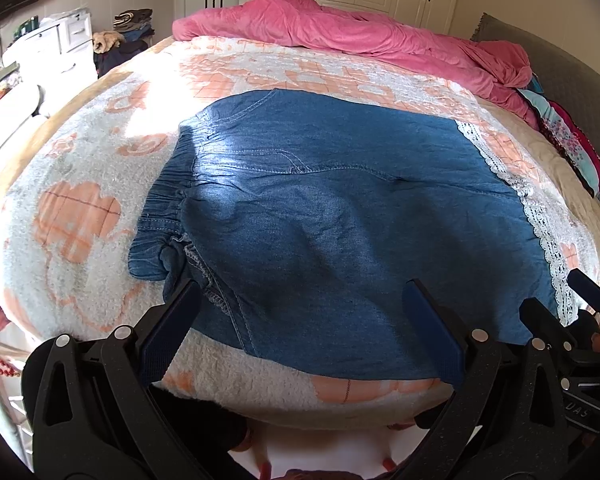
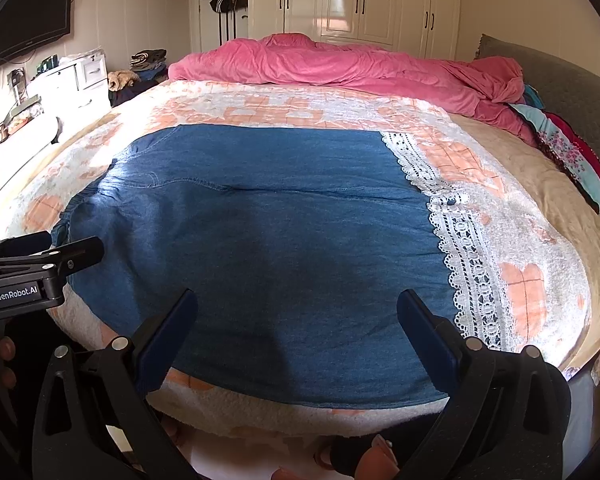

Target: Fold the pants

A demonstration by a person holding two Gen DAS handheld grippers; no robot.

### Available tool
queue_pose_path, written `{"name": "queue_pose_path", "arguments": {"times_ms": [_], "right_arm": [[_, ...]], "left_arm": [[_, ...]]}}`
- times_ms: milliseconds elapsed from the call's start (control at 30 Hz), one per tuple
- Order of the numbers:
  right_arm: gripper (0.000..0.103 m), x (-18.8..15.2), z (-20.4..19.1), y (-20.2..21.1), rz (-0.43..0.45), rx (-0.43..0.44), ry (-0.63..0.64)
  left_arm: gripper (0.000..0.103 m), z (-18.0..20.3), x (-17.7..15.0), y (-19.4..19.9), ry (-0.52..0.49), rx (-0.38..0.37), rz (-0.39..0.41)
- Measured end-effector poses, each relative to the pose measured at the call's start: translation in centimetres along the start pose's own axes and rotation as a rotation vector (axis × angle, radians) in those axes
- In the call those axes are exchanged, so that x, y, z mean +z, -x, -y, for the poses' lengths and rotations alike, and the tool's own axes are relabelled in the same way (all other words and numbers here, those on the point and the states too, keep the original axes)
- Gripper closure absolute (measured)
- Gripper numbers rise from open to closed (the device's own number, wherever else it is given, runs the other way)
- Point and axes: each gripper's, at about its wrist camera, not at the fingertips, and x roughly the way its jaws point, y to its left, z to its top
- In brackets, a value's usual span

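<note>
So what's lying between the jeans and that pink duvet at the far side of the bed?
Only bare fleece blanket, white with orange checks, lies between the denim pants and the pink duvet. The right wrist view shows it best.

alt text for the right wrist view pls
Blue denim pants with white lace hems lie flat on a fleecy peach-and-white blanket, between the open right gripper. A pink duvet is bunched behind.

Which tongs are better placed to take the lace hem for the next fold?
Probably the right tongs: open, they hover nearest the lace hem of the pants. The left tongs sit nearer the waistband.
</note>
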Motion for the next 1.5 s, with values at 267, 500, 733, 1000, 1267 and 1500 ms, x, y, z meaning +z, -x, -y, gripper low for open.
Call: {"name": "queue_pose_path", "arguments": {"times_ms": [267,500,733,1000,1267,1500], "right_arm": [[0.004,-0.1,-0.1,-0.1,-0.002,-0.005,0.003],[0.004,-0.1,0.0,0.0,-0.001,-0.005,0.0],[0.004,-0.1,0.0,0.0,-0.002,-0.007,0.0],[0.004,0.0,0.1,-0.2,-0.007,-0.008,0.0],[0.004,0.2,0.1,-0.5,-0.006,-0.006,-0.002],[0.004,1.6,0.9,-1.1,0.014,0.017,0.005]], "left_arm": [[0.008,0.0,0.0,0.0,-0.002,0.001,0.0],[0.008,-0.1,-0.1,0.1,-0.002,0.001,0.0],[0.008,-0.1,-0.1,0.1,-0.003,0.002,0.0],[0.008,-0.1,-0.1,0.1,-0.003,0.001,0.0],[0.008,-0.5,0.1,-0.1,0.003,0.0,-0.001],[0.008,-1.5,0.9,-0.6,0.024,-0.003,-0.001]]}}
